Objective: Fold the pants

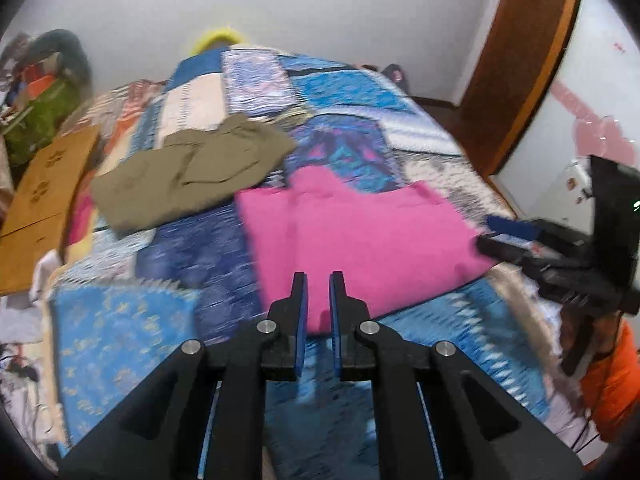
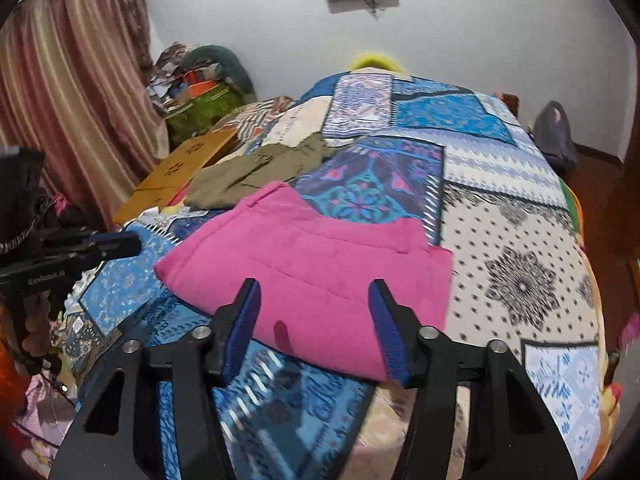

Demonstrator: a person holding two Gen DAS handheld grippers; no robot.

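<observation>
Folded pink pants (image 1: 360, 236) lie flat on the patchwork bedspread (image 1: 120, 340); they also show in the right wrist view (image 2: 320, 264). My left gripper (image 1: 319, 280) hovers above their near edge, its jaws a narrow gap apart with nothing between them. My right gripper (image 2: 314, 292) is open and empty over the pants' near edge; it also shows from the side in the left wrist view (image 1: 492, 240), at the pants' right edge. The left gripper shows at the left edge of the right wrist view (image 2: 120, 245).
Crumpled olive pants (image 1: 192, 172) lie further back on the bed, also in the right wrist view (image 2: 260, 172). A brown cardboard box (image 1: 44, 200) sits at the bed's left side. A clutter pile (image 2: 196, 88) and curtain (image 2: 72, 92) stand behind. A wooden door frame (image 1: 528, 64) is at right.
</observation>
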